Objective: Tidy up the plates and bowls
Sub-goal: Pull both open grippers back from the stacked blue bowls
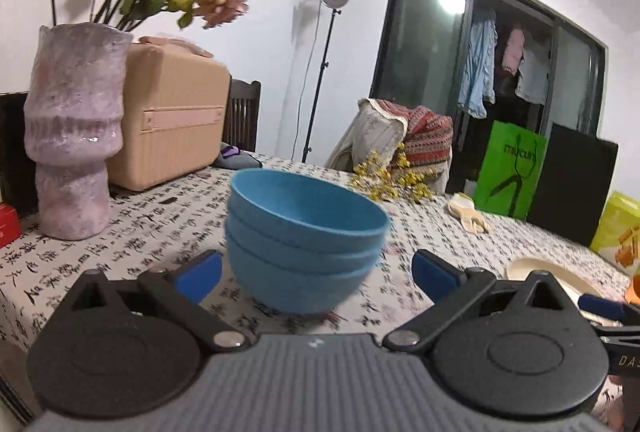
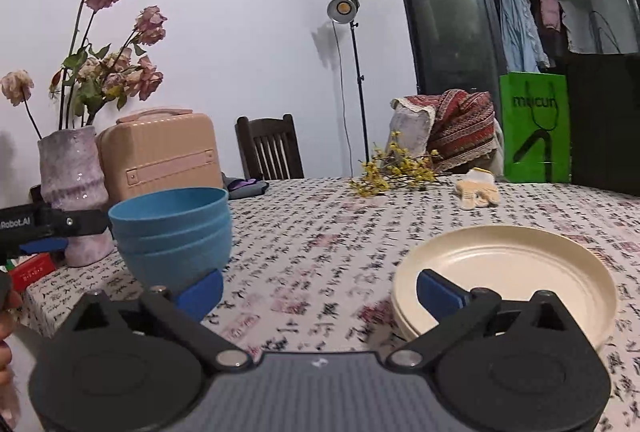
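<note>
Blue bowls (image 1: 304,240), three nested in one stack, stand on the bench (image 1: 160,216) toward its left side, with the lilac vase (image 1: 72,128) and the tan case (image 1: 172,116) behind them on the left. The left gripper (image 1: 316,272) faces the stack squarely with its fingers (image 1: 200,274) spread wide on either side of it, touching nothing. If this stack is to be lifted, the sound way looks to be a low, level grip across the bottom bowl's wall, so the upper two ride along and none tips out.

To the right, the cream plates (image 2: 508,268) lie stacked and flat, well apart from the bowls. The right gripper (image 2: 320,292) also has its fingers (image 2: 438,292) fully apart and empty; one hangs over the plates' near rim. A plate edge probably wants a pinch from the side.

Between the two stacks the patterned cloth lies bare, giving good room to move. The yellow sprigs (image 2: 394,168) and the glove (image 2: 476,188) sit far back, and the near bench edge shows at the lower left.
</note>
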### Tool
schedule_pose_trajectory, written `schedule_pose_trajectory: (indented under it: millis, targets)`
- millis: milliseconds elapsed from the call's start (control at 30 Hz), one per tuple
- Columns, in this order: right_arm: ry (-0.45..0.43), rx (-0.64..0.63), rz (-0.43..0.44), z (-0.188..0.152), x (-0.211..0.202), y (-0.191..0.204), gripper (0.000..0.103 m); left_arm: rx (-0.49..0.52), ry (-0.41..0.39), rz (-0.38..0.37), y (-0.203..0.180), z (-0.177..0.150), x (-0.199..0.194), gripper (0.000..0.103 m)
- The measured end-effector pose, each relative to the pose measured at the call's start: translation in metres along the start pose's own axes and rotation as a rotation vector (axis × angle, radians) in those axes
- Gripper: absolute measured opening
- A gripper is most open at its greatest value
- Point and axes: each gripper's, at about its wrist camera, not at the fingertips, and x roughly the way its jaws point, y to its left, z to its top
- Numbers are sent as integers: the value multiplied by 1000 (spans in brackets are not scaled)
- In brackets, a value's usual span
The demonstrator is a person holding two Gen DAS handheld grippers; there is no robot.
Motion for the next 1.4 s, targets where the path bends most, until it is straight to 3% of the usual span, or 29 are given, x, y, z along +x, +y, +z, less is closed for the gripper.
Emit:
schedule_pose_trajectory:
  millis: [467, 833, 1133, 1400]
  targets:
    - [-88, -1, 42, -9, -16, -21, 103, 182, -74, 81, -50, -9, -17, 103]
    - [3, -14, 102, 13, 23, 4, 103, 222, -101, 56, -30, 8, -9, 103]
    - [92, 59, 53, 42, 67, 24, 103, 283, -100, -68, 0, 56, 30, 103]
    - [233, 150, 48, 79, 106, 20, 103, 294, 26, -185, 22, 90, 77, 103]
